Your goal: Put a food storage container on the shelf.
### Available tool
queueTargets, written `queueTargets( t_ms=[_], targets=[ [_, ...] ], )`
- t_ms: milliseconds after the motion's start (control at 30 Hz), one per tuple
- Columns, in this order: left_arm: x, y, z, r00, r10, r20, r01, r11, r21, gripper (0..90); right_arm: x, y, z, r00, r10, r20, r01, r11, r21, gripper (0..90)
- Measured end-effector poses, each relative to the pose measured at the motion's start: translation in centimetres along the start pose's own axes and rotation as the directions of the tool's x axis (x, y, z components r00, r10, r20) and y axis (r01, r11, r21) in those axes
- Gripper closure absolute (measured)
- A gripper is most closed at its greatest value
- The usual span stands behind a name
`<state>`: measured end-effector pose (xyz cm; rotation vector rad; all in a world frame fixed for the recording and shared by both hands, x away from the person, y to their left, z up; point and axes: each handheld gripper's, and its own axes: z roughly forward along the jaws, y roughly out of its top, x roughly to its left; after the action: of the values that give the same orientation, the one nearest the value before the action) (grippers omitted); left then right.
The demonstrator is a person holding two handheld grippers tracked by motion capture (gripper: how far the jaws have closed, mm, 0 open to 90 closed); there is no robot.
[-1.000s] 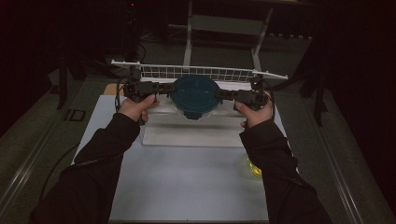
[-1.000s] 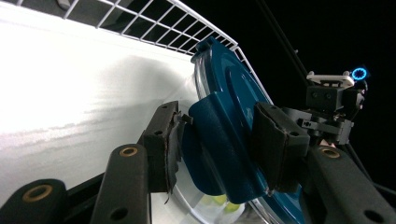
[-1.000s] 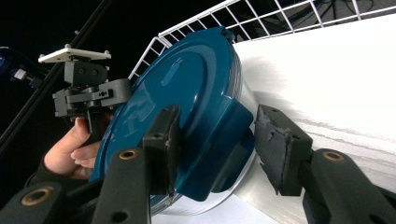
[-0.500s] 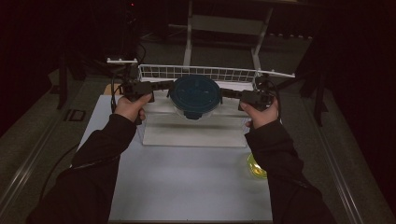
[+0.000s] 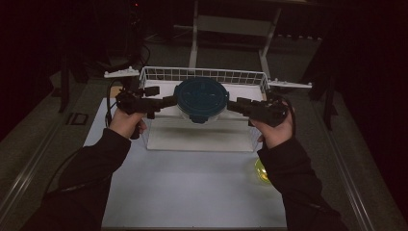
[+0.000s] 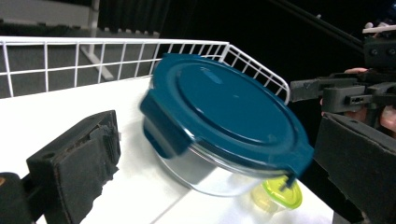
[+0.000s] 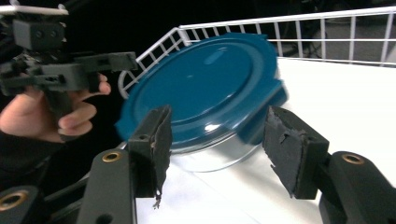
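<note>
A round glass container with a teal clip-on lid (image 5: 201, 98) hangs tilted over the white wire rack (image 5: 202, 74), between my two grippers. My left gripper (image 5: 171, 101) meets its left side and my right gripper (image 5: 233, 105) its right side. In the left gripper view the container (image 6: 224, 107) is blurred and sits between wide-apart jaws of the left gripper (image 6: 215, 172). The right gripper (image 7: 217, 140) has its jaws spread before the container (image 7: 205, 88). I cannot tell whether the pads touch it.
The rack has a flat white tray (image 5: 197, 139) under it on a white table (image 5: 192, 192). A small yellow-green lidded cup (image 5: 262, 171) stands near my right forearm, also the cup (image 6: 275, 196) below the container. Dark floor surrounds the table.
Both hands have drawn slightly outward and nearer to me. The container stays between the grippers over the rack, a touch lower and tilted.
</note>
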<state>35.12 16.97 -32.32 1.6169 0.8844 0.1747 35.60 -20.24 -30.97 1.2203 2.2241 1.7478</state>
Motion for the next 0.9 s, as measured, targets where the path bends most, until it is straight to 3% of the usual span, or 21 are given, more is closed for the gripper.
queueTargets(
  t_ms=[133, 267, 333, 467, 533, 567, 767, 900],
  targets=[
    [-1.2, -1.3, -0.8, 0.9990, 0.044, -0.001, -0.044, 0.9990, -0.009, 0.2, 1.1, -1.0, -0.3, 0.9988, -0.031, -0.039, 0.032, 0.999, 0.026, 54.0],
    [-2.3, -2.9, -1.3, 0.9938, 0.110, -0.019, -0.110, 0.9939, 0.012, 0.2, 1.7, -2.3, -0.1, 0.9971, -0.012, -0.075, 0.017, 0.998, 0.058, 68.8],
    [-2.6, -3.9, -1.4, 0.9922, 0.122, -0.025, -0.122, 0.9923, 0.021, 0.3, 1.9, -2.9, 0.1, 0.9932, 0.008, -0.116, 0.000, 0.998, 0.067, 75.5],
    [-3.2, -6.3, -1.4, 0.9920, 0.124, -0.021, -0.123, 0.9916, 0.040, 0.3, 2.4, -3.6, 0.8, 0.9918, 0.019, -0.127, -0.006, 0.994, 0.106, 89.6],
    [-3.4, -6.9, -1.4, 0.9905, 0.135, -0.025, -0.134, 0.9899, 0.047, 0.3, 2.6, -3.7, 1.0, 0.9915, 0.020, -0.128, -0.005, 0.993, 0.117, 89.8],
    [-3.7, -8.1, -1.4, 0.9874, 0.156, -0.029, -0.154, 0.9861, 0.063, 0.3, 2.9, -3.9, 1.2, 0.9913, 0.011, -0.131, 0.006, 0.992, 0.128, 89.9],
    [-4.4, -10.5, -1.5, 0.9864, 0.161, -0.034, -0.159, 0.9860, 0.051, 0.3, 4.4, -4.4, 2.7, 0.9892, 0.001, -0.147, 0.020, 0.990, 0.142, 90.0],
    [-4.4, -13.2, -1.4, 0.9870, 0.157, -0.032, -0.155, 0.9859, 0.062, 0.2, 5.0, -4.3, 4.3, 0.9883, 0.007, -0.153, 0.016, 0.989, 0.149, 90.0]
  ],
)
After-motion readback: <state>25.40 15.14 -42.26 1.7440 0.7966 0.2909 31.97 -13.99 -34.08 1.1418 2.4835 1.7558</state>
